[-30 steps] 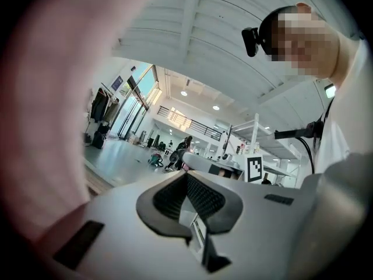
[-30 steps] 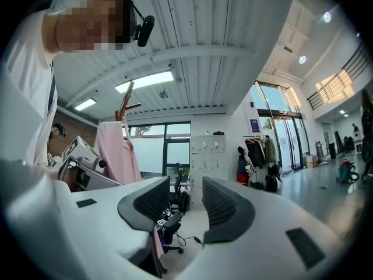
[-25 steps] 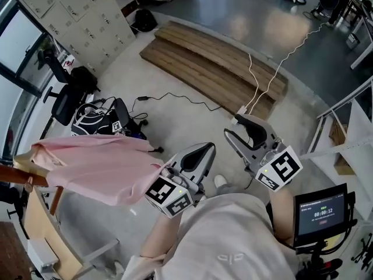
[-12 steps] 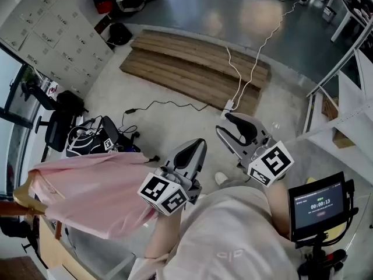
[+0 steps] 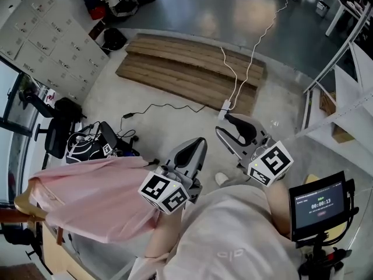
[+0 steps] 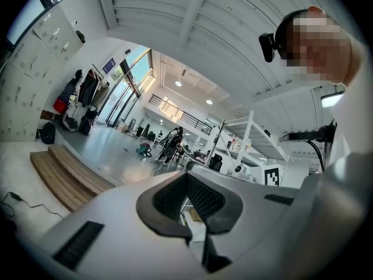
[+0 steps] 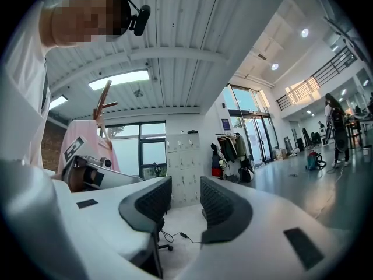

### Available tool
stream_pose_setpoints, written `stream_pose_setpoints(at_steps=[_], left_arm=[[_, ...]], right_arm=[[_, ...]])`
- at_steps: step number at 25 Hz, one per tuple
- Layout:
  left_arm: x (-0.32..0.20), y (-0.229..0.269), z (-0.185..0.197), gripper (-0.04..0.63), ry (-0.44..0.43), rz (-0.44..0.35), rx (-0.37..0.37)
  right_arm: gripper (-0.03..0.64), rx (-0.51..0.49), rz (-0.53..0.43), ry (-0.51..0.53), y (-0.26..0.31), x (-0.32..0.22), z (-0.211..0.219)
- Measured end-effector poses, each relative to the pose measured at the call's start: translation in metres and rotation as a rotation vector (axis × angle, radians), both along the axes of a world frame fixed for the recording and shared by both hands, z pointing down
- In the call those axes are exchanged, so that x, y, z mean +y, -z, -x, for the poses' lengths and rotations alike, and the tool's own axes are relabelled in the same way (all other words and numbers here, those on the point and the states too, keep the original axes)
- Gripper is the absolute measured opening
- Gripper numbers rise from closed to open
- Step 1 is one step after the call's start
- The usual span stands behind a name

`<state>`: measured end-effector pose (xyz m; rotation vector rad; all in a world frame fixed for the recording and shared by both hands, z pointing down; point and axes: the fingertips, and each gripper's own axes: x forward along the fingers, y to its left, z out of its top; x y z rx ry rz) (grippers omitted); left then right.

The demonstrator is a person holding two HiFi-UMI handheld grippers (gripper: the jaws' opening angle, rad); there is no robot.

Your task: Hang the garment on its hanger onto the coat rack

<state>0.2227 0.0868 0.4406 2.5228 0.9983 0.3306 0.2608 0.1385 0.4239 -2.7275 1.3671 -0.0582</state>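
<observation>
From where I stood, the pink garment (image 5: 93,197) hung on its wooden hanger (image 5: 24,202) at the person's lower left. Next to it was a brown wooden bar (image 5: 10,216), probably part of the coat rack. I could not tell whether the hook sat on that bar.

The left gripper (image 5: 197,146) held its jaws together on nothing. Its body was just beside the garment's edge without gripping it. The right gripper (image 5: 223,125) was empty, with its jaws moderately apart, well clear of the garment. Both pointed out over the floor (image 5: 175,124).

Procedure, as judged:
1. Turn toward the hanger.
2. Grip the hanger at its neck, below the hook.
3. Keep the shoulders level so the fabric cannot slide.
4. Seat the hook fully over the bar.
5. Release only once the hanger hangs freely.
</observation>
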Motion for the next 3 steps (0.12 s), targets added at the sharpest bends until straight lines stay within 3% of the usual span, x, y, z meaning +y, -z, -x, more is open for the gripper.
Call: stream_pose_setpoints(at_steps=[3], left_arm=[[-0.0012,-0.0019,-0.0011,0.006,0.003,0.002,-0.009]], right_arm=[[0.167,-0.01,-0.005,-0.003,-0.0011,0.0018,-0.0005]])
